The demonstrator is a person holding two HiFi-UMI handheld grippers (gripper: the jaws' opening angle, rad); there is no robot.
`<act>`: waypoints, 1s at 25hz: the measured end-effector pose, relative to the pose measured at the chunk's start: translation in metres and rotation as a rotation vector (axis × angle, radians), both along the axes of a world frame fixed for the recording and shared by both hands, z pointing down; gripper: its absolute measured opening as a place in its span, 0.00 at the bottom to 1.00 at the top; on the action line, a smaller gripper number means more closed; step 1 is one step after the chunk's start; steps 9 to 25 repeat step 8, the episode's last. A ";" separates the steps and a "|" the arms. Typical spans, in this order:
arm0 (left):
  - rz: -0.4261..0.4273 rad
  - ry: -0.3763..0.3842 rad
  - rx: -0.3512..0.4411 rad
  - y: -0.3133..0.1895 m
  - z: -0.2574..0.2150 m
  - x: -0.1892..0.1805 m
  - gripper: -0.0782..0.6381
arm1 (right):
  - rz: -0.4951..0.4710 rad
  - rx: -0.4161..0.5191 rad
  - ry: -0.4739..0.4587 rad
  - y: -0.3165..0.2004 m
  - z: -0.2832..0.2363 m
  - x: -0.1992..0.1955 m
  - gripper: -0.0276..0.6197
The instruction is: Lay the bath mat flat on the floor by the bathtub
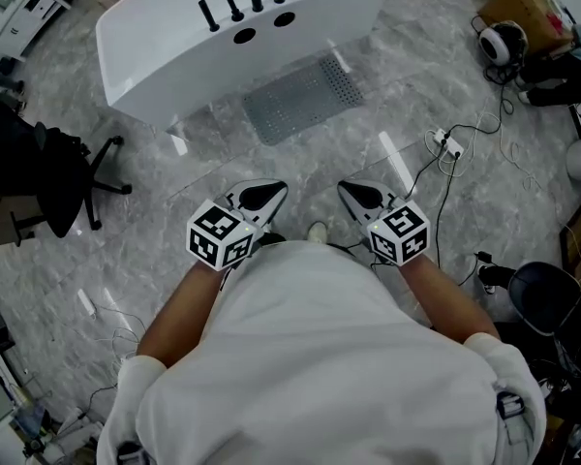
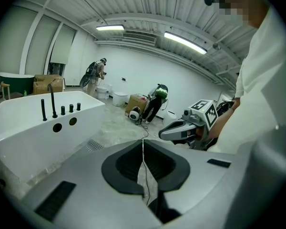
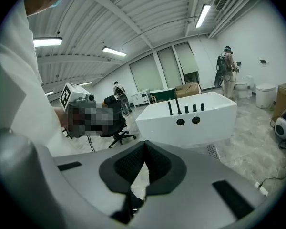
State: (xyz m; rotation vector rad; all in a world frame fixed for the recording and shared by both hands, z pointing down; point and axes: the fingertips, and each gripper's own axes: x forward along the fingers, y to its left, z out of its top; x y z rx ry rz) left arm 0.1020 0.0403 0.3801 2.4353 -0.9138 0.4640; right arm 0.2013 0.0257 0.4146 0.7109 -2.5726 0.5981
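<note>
Left gripper (image 1: 259, 200) jaws pressed together, empty; right gripper (image 1: 361, 200) same. Bath mat (image 1: 304, 96) lies flat ahead of both, against bathtub (image 1: 174, 42). Risk: forward step scuffs mat edge, rucks it; power strip (image 1: 447, 143) cords right of right gripper could trip.
</note>
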 end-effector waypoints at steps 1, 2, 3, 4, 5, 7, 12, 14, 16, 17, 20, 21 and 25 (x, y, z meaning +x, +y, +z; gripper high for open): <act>-0.003 -0.002 -0.003 -0.001 0.000 0.004 0.14 | -0.003 -0.002 -0.002 -0.001 0.001 0.003 0.05; -0.005 -0.003 -0.006 -0.002 0.001 0.007 0.14 | -0.005 -0.002 -0.003 -0.003 0.002 0.006 0.05; -0.006 -0.005 -0.008 -0.003 0.002 0.011 0.14 | -0.006 0.001 -0.005 -0.005 0.002 0.010 0.05; -0.006 -0.009 -0.011 -0.005 0.004 0.014 0.14 | -0.006 0.004 -0.008 -0.008 0.002 0.013 0.05; -0.005 -0.014 -0.012 -0.007 0.006 0.018 0.14 | -0.003 0.007 -0.012 -0.012 0.002 0.017 0.05; -0.004 -0.023 -0.013 -0.012 0.009 0.024 0.14 | 0.004 0.012 -0.020 -0.021 0.004 0.025 0.05; -0.003 -0.028 -0.013 -0.015 0.010 0.027 0.14 | 0.008 0.014 -0.024 -0.025 0.005 0.029 0.05; -0.003 -0.028 -0.013 -0.015 0.010 0.027 0.14 | 0.008 0.014 -0.024 -0.025 0.005 0.029 0.05; -0.003 -0.028 -0.013 -0.015 0.010 0.027 0.14 | 0.008 0.014 -0.024 -0.025 0.005 0.029 0.05; -0.003 -0.028 -0.013 -0.015 0.010 0.027 0.14 | 0.008 0.014 -0.024 -0.025 0.005 0.029 0.05; -0.003 -0.028 -0.013 -0.015 0.010 0.027 0.14 | 0.008 0.014 -0.024 -0.025 0.005 0.029 0.05; -0.003 -0.028 -0.013 -0.015 0.010 0.027 0.14 | 0.008 0.014 -0.024 -0.025 0.005 0.029 0.05; -0.003 -0.028 -0.013 -0.015 0.010 0.027 0.14 | 0.008 0.014 -0.024 -0.025 0.005 0.029 0.05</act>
